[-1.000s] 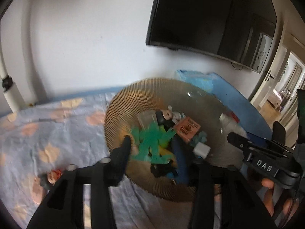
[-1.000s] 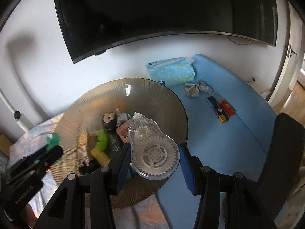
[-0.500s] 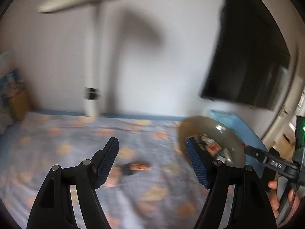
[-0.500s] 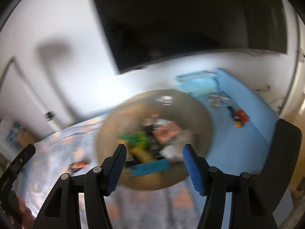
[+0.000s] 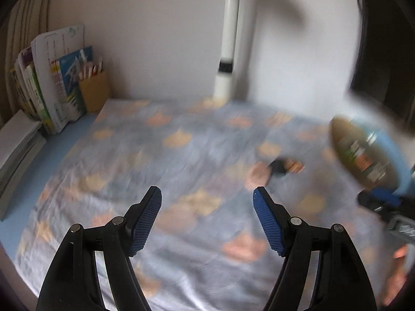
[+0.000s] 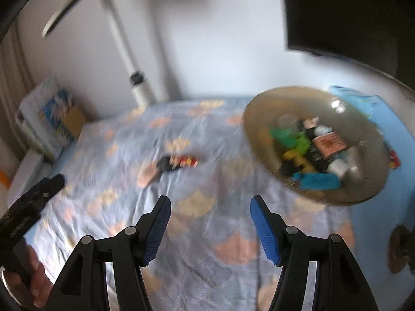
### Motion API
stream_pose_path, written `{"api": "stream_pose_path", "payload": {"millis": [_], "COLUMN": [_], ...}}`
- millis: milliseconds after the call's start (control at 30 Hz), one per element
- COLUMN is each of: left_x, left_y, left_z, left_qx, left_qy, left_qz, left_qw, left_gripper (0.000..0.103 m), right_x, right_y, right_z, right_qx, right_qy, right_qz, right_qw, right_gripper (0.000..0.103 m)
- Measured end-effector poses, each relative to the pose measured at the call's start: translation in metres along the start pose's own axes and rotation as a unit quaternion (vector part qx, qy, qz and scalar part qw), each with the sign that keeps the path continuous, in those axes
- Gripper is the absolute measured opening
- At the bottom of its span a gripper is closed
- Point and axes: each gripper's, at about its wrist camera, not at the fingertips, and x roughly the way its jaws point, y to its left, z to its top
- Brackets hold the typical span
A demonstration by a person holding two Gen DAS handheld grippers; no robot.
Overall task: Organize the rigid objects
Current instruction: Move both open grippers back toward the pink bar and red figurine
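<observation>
A ribbed amber glass bowl (image 6: 262,108) holds several small objects, among them green, yellow, blue and orange pieces. It also shows blurred at the right edge of the left wrist view (image 5: 342,134). A small black and orange-red object (image 6: 179,162) lies on the patterned cloth left of the bowl; it shows in the left wrist view (image 5: 285,167) too. My left gripper (image 5: 207,197) is open and empty above the cloth. My right gripper (image 6: 209,206) is open and empty, between the small object and the bowl, nearer to me.
A grey-blue cloth with orange patches (image 5: 181,155) covers the blue table (image 6: 384,207). Books and a pencil holder (image 5: 59,77) stand at the far left. A white lamp pole (image 5: 228,51) rises at the back wall. A dark TV (image 6: 350,13) hangs top right.
Both grippers have swung left, away from the bowl. The right gripper has let go of the clear round tape dispenser it held and now stands open and empty.
</observation>
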Motion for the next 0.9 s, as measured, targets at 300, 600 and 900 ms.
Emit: {"api": "stream_pose_path", "payload": {"millis": [300,600,900], "left_x": [0.035,0.038,0.048], "left_y": [0.002,-0.008,-0.036], "left_z": [-0.033,-0.036,0.012], "left_qx": [-0.015,0.005,0.082], "left_qy": [0.030,0.037,0.080], "left_qz": [-0.004,-0.009,-0.058], "left_qw": [0.9994,0.9993,0.9917], "left_gripper": [0.072,0.072,0.072], "right_x": [0.060,0.070,0.071], "right_y": [0.004,0.010,0.012], "right_z": [-0.049,-0.053,-0.005], "right_qx": [-0.046,-0.068,-0.086], "right_qy": [0.031,0.033,0.080], "right_qz": [0.059,0.040,0.056], "right_qw": [0.997,0.996,0.991], "right_gripper": [0.062,0.063,0.063]}}
